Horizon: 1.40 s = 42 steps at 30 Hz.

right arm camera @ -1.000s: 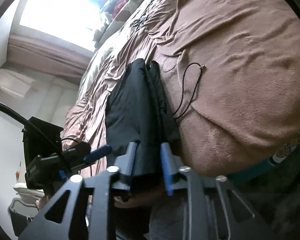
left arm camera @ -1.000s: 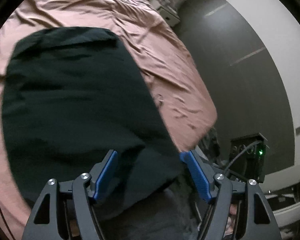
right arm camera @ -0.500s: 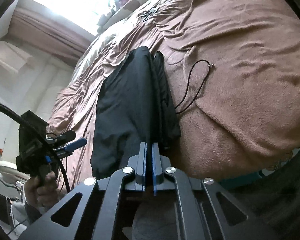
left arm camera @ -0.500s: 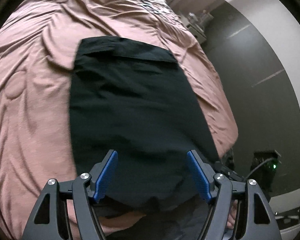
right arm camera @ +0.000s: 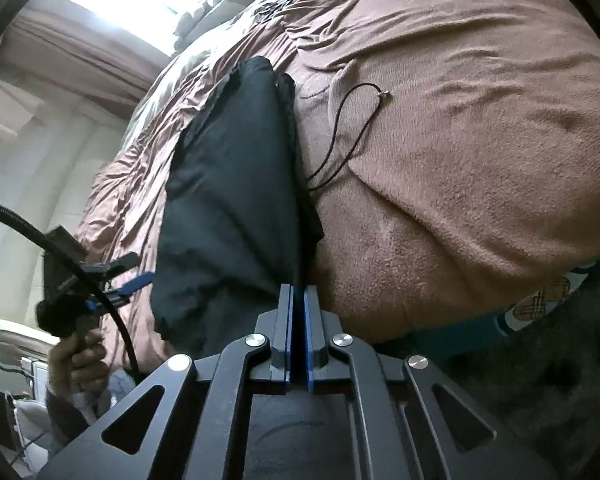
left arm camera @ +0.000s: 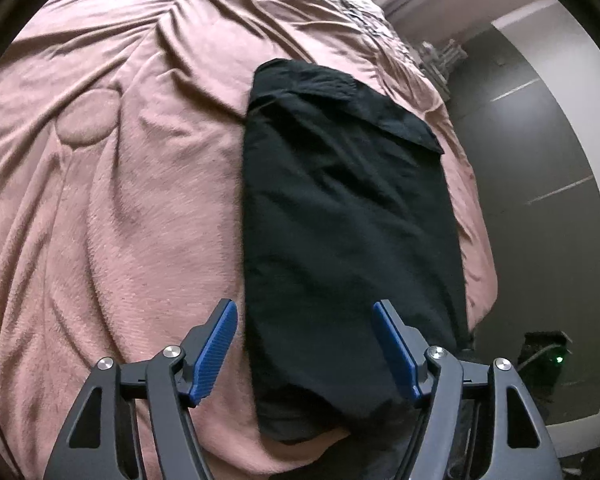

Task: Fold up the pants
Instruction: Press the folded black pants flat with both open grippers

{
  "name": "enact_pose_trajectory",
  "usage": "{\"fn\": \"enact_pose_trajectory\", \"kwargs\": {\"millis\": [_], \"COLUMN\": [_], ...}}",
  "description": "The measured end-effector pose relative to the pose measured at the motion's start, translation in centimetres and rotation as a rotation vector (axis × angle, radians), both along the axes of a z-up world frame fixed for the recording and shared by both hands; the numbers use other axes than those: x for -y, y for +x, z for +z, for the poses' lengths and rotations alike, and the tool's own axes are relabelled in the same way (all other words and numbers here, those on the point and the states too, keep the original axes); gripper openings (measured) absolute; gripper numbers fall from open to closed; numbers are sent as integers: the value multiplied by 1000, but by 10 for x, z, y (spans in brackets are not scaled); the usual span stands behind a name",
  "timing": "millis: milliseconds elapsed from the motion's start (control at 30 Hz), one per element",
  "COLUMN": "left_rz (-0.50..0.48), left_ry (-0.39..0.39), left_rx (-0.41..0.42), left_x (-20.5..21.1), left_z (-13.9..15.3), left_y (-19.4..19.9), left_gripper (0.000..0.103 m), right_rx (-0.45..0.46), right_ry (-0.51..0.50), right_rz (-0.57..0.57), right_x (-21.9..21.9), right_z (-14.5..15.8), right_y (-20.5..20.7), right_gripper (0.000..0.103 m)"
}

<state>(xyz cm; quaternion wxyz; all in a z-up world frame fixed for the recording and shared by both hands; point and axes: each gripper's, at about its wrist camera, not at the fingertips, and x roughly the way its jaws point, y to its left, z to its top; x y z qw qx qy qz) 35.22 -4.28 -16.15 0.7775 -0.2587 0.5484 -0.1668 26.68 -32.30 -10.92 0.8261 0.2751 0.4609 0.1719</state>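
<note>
Black pants (left arm camera: 348,216) are seen folded lengthwise along the bed's (left arm camera: 112,184) right edge. The left gripper (left arm camera: 304,344) is held released above their near end, while the right gripper (right arm camera: 298,308) is clenched on the pants' near edge; a drawstring (right arm camera: 346,140) trails onto the blanket.

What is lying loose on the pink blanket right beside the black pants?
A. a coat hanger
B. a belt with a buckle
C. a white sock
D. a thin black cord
D: a thin black cord loops on the pink blanket beside the black pants.
</note>
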Motion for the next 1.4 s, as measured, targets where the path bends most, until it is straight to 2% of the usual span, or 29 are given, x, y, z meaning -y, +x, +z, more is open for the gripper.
{"fn": "enact_pose_trajectory", "kwargs": {"millis": [100, 267, 333, 400, 533, 600, 667, 700, 767, 867, 967, 1067, 1233, 1333, 1400], "left_rz": [8, 16, 22, 27, 32, 24, 4, 1, -4, 1, -5, -4, -26, -37, -34], "left_ry": [-17, -40, -54, -74, -113, -127, -134, -135, -118, -113, -99, -93, -74, -63, -57], "left_rx": [-21, -54, -63, -71, -93, -102, -116, -122, -119, -121, -109, -107, -114, -140, -135], "left_x": [-3, -6, -7, -9, -12, -11, -8, -7, -8, -11, -18, -26, -30, -27, -28], "left_z": [-7, -16, -19, -21, -24, -27, -30, -32, -33, -28, -21, -17, -18, -19, -16], "left_y": [-2, -9, -12, -16, -26, -32, -36, -38, -40, -39, -41, -37, -35, -28, -23], "left_gripper": [67, 59, 58, 57, 48, 45, 37, 35, 21, 11, 10, 10, 10, 16, 25], "right_rx": [31, 53, 60, 58, 64, 41, 21, 15, 8, 0, -8, -17, -33, -4, 19], "right_ry": [-15, -20, -19, -34, -72, -66, -46, -45, -20, -2, -6, 6, -18, -72, -74], "right_rz": [11, -1, 7, 23, 45, 53, 53, 50, 41, 36, 44, 61, 97, 91, 90], "right_x": [3, 10, 9, 6, -3, -6, -7, -7, -6, -5, -9, -12, -19, -18, -13], "right_z": [10, 14, 15, 14, 7, -2, -10, -13, -16, -17, -15, -15, -12, 2, 12], "right_y": [3, 15, 21, 32, 53, 62, 67, 67, 67, 66, 64, 63, 63, 67, 74], "right_gripper": [8, 36, 38, 38, 37, 26, 20, 19, 17, 15, 15, 9, 9, 9, 14]}}
